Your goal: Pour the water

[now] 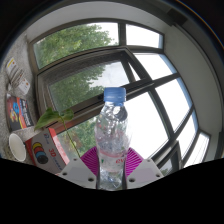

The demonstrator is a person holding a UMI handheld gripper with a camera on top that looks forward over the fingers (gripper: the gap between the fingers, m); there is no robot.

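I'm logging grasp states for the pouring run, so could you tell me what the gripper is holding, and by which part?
The gripper holds a clear water bottle with a blue cap, its fingers pressing on the bottle's lower body; bottle upright, cap on.

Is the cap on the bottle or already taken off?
On. The blue cap sits on top of the clear bottle, which the gripper holds between its jaws.

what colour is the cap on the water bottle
Blue. The bottle cap tops the clear bottle held in the gripper, seen in the gripper view.
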